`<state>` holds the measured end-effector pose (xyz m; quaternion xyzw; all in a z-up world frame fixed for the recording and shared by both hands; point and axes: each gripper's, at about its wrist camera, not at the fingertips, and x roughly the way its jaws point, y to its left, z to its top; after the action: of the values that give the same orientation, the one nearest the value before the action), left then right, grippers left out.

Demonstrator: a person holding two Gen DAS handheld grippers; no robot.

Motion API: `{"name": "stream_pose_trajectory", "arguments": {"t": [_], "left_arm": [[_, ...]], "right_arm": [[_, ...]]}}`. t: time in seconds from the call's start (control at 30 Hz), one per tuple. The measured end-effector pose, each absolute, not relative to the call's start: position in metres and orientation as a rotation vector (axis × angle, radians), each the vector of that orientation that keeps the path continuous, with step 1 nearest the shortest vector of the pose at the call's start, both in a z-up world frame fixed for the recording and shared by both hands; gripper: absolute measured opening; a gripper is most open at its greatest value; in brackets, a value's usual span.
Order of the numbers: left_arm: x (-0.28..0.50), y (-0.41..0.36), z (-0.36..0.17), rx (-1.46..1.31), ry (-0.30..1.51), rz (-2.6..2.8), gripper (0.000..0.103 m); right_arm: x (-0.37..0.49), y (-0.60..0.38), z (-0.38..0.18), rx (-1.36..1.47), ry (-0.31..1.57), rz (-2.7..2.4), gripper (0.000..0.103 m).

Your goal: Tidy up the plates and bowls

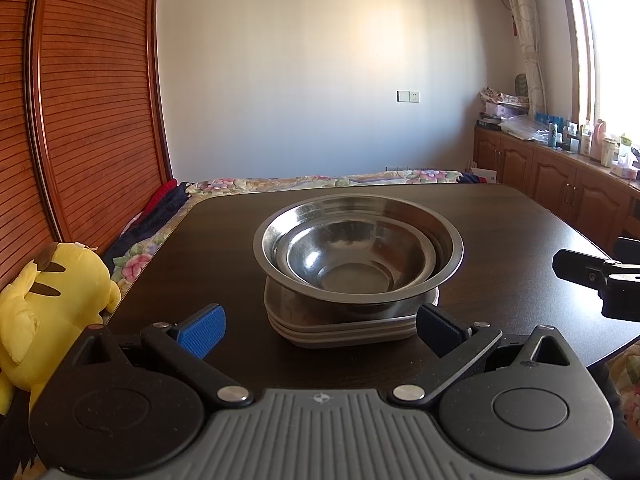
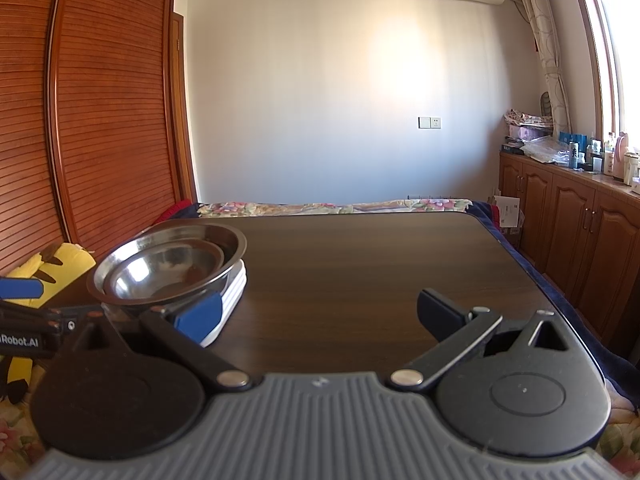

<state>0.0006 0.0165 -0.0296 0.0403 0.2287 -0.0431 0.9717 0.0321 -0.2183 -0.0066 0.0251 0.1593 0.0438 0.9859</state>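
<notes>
Left gripper [image 1: 320,330] spread wide, fingers [image 1: 202,330] apart and holding nothing, poised low over the near edge of the desk [image 1: 500,232]. Straight ahead between those fingers, a stack: small steel bowl [image 1: 352,258] nested inside large steel bowl [image 1: 358,240], both upright, resting on a pile of pale rounded-square plates [image 1: 344,330] that sits near the middle of the desk toward its left side. Right-hand finger pad just beside the plates' near right corner; touching or not, impossible to tell.

Right gripper [image 2: 320,320] likewise spread wide and empty, fingers [image 2: 438,316] well apart over bare dark wood toward the desk's near right part. Same bowl stack off to its left, partly hidden behind the blue left pad. Left gripper's blue pad visible at the far left edge of that view.

Beyond the desk's left edge, a yellow plush toy [image 1: 44,308]; past the far edge, a floral bedcover [image 1: 320,181]; wooden cabinets [image 2: 568,216] along the right wall
</notes>
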Motion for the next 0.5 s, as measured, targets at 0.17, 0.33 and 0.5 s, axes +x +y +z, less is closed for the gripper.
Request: {"name": "stream_pose_trajectory", "arguments": {"t": [0.17, 0.33, 0.5], "left_arm": [[0.0005, 0.0164, -0.0297, 0.081, 0.461, -0.087, 0.103], [0.0005, 0.0164, -0.0297, 0.082, 0.462, -0.087, 0.103], [0.0002, 0.0162, -0.0300, 0.081, 0.462, -0.088, 0.103]], "right_arm": [[0.0321, -0.2177, -0.0069, 0.053, 0.319, 0.085, 0.103], [0.0317, -0.2173, -0.0076, 0.052, 0.320, 0.087, 0.103], [0.0314, -0.2176, -0.0083, 0.053, 0.319, 0.084, 0.103]]}}
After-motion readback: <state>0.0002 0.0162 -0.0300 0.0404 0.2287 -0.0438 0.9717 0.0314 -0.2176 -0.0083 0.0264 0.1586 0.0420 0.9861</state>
